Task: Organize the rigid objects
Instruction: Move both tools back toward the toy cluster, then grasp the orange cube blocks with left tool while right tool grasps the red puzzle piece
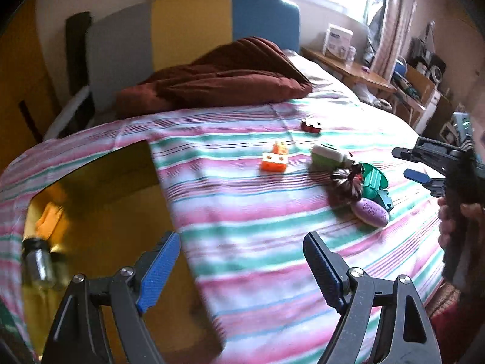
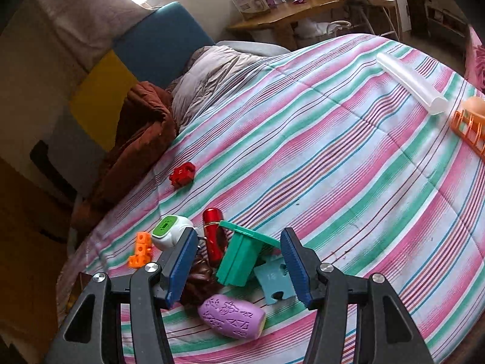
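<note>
A pile of small rigid things lies on the striped bedsheet [image 2: 348,182]. It holds a green plastic piece [image 2: 239,261], a red cylinder [image 2: 213,239], a teal puzzle piece [image 2: 274,279], a purple oval [image 2: 232,315] and a white-and-green device [image 2: 169,232]. My right gripper [image 2: 238,254] hovers open just above this pile and grips nothing. Orange blocks [image 2: 141,250] and a red block [image 2: 182,174] lie apart. My left gripper [image 1: 242,245] is open and empty, over the sheet beside a cardboard box [image 1: 100,212]. In the left wrist view, the right gripper [image 1: 403,163] is by the pile [image 1: 374,179].
A glass bottle [image 1: 38,262] and something orange [image 1: 50,218] sit in the box. A clear tube [image 2: 412,83] and an orange basket [image 2: 468,127] lie at the sheet's far right. A brown quilt [image 1: 230,72] is bunched by the headboard. A wooden side table [image 2: 288,12] stands beyond the bed.
</note>
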A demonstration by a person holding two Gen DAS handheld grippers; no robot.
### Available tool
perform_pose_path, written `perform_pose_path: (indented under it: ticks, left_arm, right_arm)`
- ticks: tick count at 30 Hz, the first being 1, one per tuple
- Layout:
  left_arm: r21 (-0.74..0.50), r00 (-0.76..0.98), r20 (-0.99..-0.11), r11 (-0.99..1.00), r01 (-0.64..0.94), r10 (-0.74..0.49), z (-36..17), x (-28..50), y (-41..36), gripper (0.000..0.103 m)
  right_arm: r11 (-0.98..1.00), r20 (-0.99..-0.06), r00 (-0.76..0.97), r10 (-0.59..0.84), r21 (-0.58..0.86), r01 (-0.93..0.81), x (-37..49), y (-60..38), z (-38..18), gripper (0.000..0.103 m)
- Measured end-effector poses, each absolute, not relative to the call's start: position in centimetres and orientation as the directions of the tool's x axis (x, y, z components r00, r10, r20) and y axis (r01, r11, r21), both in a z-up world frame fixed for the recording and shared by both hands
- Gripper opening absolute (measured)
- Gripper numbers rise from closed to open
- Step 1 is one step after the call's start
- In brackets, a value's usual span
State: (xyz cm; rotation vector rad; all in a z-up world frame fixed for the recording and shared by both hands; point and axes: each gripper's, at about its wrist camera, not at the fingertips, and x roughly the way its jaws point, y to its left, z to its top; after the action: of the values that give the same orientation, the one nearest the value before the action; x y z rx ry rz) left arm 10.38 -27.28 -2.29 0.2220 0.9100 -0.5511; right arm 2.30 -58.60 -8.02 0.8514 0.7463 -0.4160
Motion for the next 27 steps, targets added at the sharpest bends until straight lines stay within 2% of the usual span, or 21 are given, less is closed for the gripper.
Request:
perform_pose_path:
  ticks: [13,21,22,23,27]
  left_arm:
    - [0.059,0.457,-0.836,0.776,0.627,-0.305,-7.1,17.8,-37.7,0.082]
    - [0.097,0.446,-0.862,0.785,0.612,-0.242,-10.4,21.1,-41.0,0.082]
    - [0.079,0.429,-0.869,0.786,0.613,-0.247,-10.9,21.4,-41.1,0.068]
    - [0.058,0.406,-0.878,0.787,0.615,-0.253,-11.4,21.6,-41.0,0.042]
    - [0.003,0.39,-0.871,0.791,0.612,-0.298,-11.2,20.5,-40.0,0.04]
  right_arm:
    - [0.585,-0.696,0.718,0.015,0.588,0.558,2.3,-58.4,-7.5,0.059]
    - [0.576,-0.679,0.733,0.052,0.62,0.533,2.6,-58.2,-7.5,0.059]
    - [0.58,-0.68,0.732,0.054,0.618,0.531,2.7,-58.1,-7.5,0.059]
    - [0.581,-0.681,0.73,0.054,0.616,0.532,2.8,-58.1,-7.5,0.059]
    - [0.587,-0.685,0.727,0.051,0.609,0.533,2.9,-58.1,-7.5,0.059]
